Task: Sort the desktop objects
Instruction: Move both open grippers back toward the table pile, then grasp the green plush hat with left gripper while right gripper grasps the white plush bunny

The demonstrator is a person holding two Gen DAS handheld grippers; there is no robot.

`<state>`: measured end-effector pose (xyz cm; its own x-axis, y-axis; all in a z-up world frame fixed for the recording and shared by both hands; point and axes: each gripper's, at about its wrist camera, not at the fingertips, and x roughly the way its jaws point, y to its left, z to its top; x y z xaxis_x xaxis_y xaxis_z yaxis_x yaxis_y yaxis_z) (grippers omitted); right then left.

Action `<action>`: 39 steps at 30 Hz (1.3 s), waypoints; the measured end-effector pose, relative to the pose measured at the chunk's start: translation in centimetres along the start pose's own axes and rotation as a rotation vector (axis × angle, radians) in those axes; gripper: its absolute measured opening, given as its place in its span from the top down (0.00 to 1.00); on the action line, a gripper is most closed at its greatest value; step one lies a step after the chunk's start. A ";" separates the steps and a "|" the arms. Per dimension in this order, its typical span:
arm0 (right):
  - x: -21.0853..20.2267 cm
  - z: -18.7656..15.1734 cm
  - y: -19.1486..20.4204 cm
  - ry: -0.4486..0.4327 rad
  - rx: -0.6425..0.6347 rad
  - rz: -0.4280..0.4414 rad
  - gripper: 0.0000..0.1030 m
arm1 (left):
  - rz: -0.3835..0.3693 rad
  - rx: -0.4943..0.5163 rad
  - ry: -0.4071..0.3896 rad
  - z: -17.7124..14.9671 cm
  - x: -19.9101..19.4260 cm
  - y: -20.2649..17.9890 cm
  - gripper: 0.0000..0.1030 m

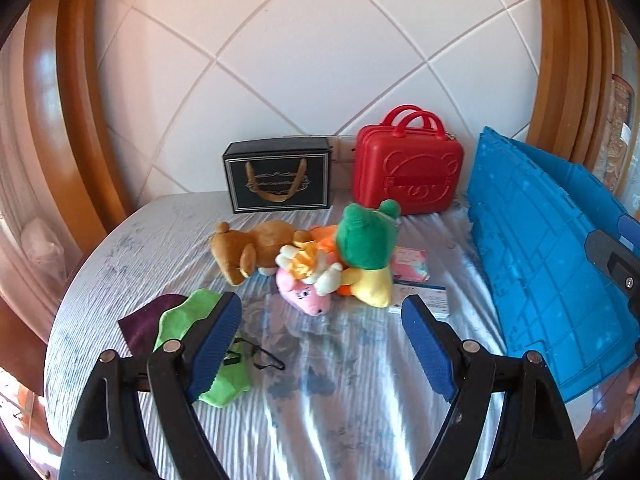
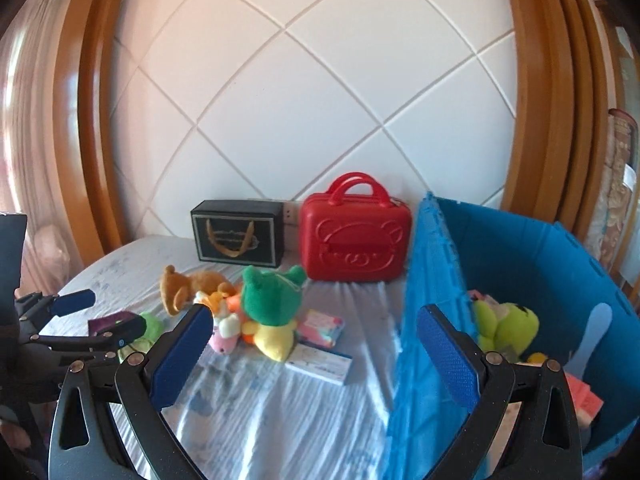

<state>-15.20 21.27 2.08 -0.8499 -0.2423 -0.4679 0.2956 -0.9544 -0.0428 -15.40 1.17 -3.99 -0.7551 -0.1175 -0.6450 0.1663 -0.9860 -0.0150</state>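
Left wrist view: the left gripper (image 1: 322,312) hangs wide open and empty over the pale bedsheet (image 1: 320,400); the plush pile, a pink pig (image 1: 306,298), brown bear (image 1: 248,248) and green-headed doll (image 1: 366,240), lies at 12 o'clock, nothing between. A green cloth (image 1: 182,318) sits under its left finger; the blue crate (image 1: 540,260) stands at 3 o'clock.

Right wrist view: the right gripper (image 2: 316,324), spread wide and empty, straddles the crate wall (image 2: 428,280); 2 card packs (image 2: 320,344) lie at 12, a red case (image 2: 356,240) beyond.
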 end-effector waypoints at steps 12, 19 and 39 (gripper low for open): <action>9.5 -3.5 6.2 0.212 -0.005 0.044 0.00 | 0.144 -0.138 0.194 -5.0 7.8 14.3 0.20; 14.7 -6.5 7.9 0.350 0.011 0.038 0.00 | 0.168 -0.205 0.320 -9.0 12.6 19.1 0.20; 26.9 -10.0 16.4 0.508 0.023 0.092 0.00 | 0.074 -0.221 0.471 -11.7 25.7 24.3 0.21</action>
<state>-28.83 0.81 -20.09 -0.4996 -0.2155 -0.8390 0.3451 -0.9379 0.0354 -23.34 -24.46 -29.85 -0.3774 -0.0692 -0.9234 0.3768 -0.9224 -0.0848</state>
